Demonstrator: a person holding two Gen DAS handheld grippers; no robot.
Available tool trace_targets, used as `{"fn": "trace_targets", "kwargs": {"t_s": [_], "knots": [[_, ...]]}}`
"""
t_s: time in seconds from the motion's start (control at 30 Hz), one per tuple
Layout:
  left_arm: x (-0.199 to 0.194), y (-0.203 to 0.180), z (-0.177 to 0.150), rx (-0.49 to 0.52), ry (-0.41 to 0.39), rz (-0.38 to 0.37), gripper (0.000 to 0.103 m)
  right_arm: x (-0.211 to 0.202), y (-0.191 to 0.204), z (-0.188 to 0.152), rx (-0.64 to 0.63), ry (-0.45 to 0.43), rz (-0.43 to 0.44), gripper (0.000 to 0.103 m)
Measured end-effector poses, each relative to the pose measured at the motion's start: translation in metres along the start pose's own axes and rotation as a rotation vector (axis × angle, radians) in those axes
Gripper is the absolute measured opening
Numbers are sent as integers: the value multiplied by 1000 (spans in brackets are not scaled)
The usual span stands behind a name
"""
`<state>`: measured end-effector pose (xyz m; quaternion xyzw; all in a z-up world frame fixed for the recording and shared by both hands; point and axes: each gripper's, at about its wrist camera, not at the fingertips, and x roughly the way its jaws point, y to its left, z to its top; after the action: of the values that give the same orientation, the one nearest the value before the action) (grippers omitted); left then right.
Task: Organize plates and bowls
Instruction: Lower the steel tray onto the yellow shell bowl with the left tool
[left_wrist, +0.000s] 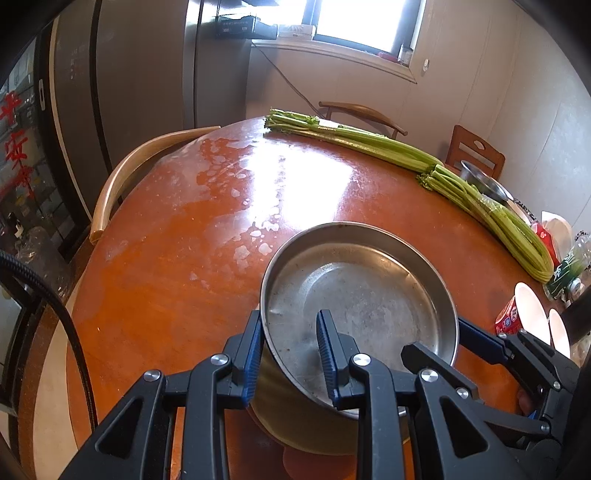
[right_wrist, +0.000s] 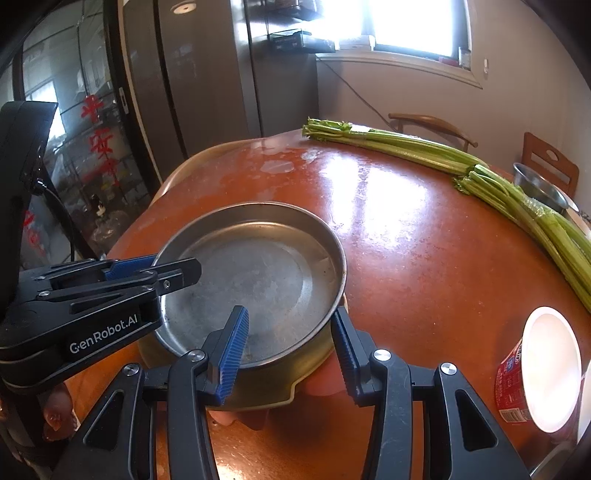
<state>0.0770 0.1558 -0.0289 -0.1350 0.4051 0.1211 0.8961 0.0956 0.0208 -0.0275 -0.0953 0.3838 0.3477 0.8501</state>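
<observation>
A round steel pan (left_wrist: 362, 295) with a brass-coloured underside is held between both grippers, low over the orange table (left_wrist: 177, 266). I cannot tell whether it rests on the table. My left gripper (left_wrist: 290, 354) is shut on the pan's near-left rim, with one blue pad outside the wall and one inside. My right gripper (right_wrist: 290, 347) grips the near-right rim of the pan (right_wrist: 258, 280) the same way. Each gripper also shows at the edge of the other wrist view. A small steel bowl (right_wrist: 539, 186) sits far right behind the celery.
Two bunches of celery (left_wrist: 369, 138) lie along the table's far and right side. Red paper cups with white insides (right_wrist: 546, 369) stand at the right edge. Wooden chairs (left_wrist: 122, 177) ring the table. A fridge and a window are behind.
</observation>
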Motion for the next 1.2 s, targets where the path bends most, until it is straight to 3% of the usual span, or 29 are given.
{"fn": "trace_targets", "kwargs": {"t_s": [0.23,1.2], "knots": [[0,1,-2,5,3,17,28,5,-2,-3,-3,12,25,48],[-13,2,-18,65,2,8,29,3,11,-12,-92,9,-26,48]]}}
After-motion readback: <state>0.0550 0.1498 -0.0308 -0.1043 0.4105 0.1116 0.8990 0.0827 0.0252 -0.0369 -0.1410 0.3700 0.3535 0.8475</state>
